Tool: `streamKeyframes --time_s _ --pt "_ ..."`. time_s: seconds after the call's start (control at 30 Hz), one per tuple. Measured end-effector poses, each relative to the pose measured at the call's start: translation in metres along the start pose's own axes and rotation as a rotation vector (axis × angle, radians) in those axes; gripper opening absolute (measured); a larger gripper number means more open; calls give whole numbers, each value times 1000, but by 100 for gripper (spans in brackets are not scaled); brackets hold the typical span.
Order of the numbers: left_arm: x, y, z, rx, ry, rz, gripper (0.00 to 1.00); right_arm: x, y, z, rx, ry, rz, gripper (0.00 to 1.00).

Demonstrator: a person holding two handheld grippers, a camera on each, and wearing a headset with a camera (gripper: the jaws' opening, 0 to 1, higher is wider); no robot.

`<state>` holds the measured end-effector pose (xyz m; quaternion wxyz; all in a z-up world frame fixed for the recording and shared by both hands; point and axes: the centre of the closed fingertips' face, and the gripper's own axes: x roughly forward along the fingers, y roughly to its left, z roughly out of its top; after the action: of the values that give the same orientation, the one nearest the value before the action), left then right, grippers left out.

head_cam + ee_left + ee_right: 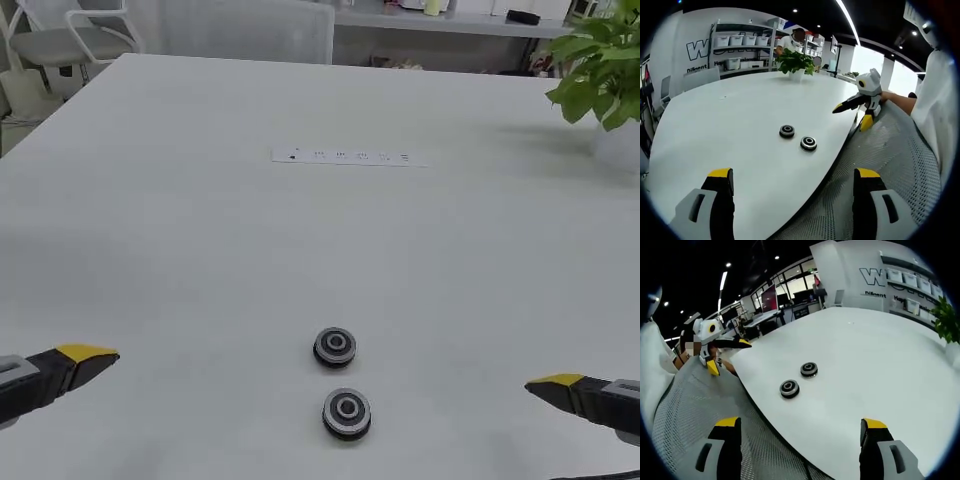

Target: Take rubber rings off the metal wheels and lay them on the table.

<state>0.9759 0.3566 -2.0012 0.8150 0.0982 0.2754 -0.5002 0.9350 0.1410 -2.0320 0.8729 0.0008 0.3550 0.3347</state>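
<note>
Your yellow-tipped left gripper (794, 175) and right gripper (800, 423) are both wide open and empty, so hold down with one the nearer small round metal wheel (347, 413), lying near the front edge of the white table (300, 230), and peel its black rubber ring (347, 435) with the other.

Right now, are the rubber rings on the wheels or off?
On. The far wheel and near wheel lie flat on the table, each with a black ring around its metal hub.
</note>
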Motion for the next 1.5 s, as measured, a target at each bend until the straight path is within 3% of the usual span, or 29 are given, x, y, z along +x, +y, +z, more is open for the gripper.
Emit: streamKeyframes --time_s 0.4,1.5 --pt "0 1 1 2 -7 2 99 -1 0 5 17 -31 -1 99" --pt "0 6 -2 0 11 34 99 1 5 -3 14 6 25 99"
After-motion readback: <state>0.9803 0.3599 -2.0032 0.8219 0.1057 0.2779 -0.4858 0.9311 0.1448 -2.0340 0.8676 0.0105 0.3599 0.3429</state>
